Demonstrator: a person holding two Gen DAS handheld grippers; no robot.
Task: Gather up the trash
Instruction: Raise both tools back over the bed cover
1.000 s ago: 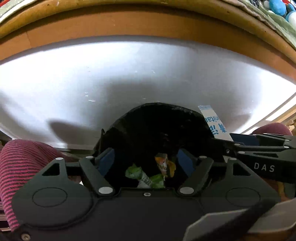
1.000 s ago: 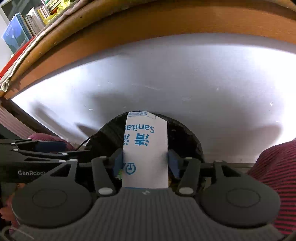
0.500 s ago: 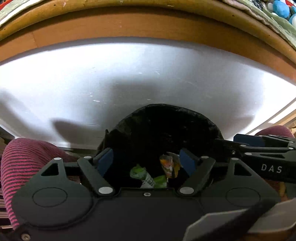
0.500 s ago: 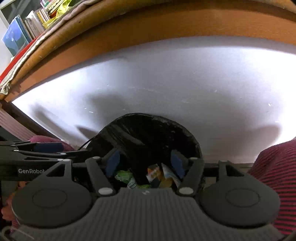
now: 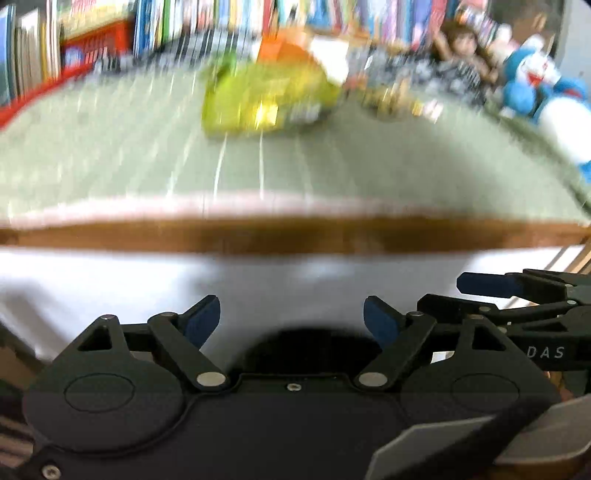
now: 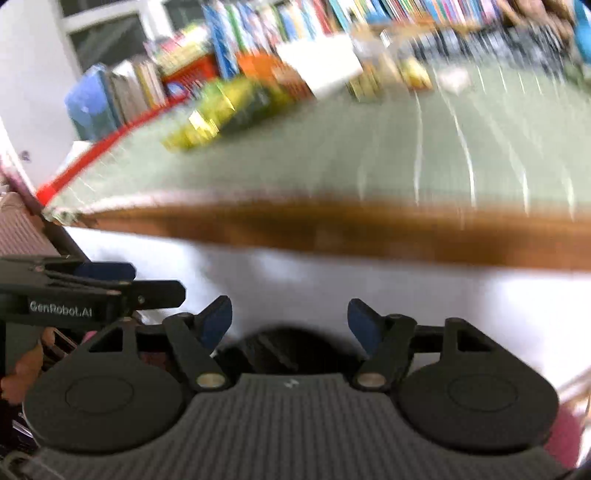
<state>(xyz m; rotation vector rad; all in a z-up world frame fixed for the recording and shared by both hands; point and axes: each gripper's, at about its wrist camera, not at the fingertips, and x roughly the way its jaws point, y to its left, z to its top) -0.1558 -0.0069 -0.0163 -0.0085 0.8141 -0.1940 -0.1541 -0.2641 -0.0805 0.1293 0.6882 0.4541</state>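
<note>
Both views are motion-blurred. My left gripper (image 5: pixel 291 317) is open with nothing between its blue pads, level with the white table front. My right gripper (image 6: pixel 290 321) is open and empty too; it also shows at the right edge of the left wrist view (image 5: pixel 517 295). The black-lined trash bin (image 5: pixel 310 347) (image 6: pixel 273 350) peeks out just below both grippers. On the green tablecloth (image 5: pixel 110 155) (image 6: pixel 332 147) lies a yellow-green snack bag (image 5: pixel 266 99) (image 6: pixel 221 110), far from both grippers. Small gold wrappers (image 5: pixel 395 99) lie further right.
The brown wooden table edge (image 5: pixel 295 236) (image 6: pixel 369 229) runs across both views. A row of books (image 5: pixel 184 22) lines the back. An orange and white box (image 6: pixel 295 66) stands behind the snack bag. A blue and white plush toy (image 5: pixel 543 92) sits at the right.
Both grippers have risen from over the bin to table-top height. The white sanitary wipe packet held by the right gripper a second ago was let go into the bin.
</note>
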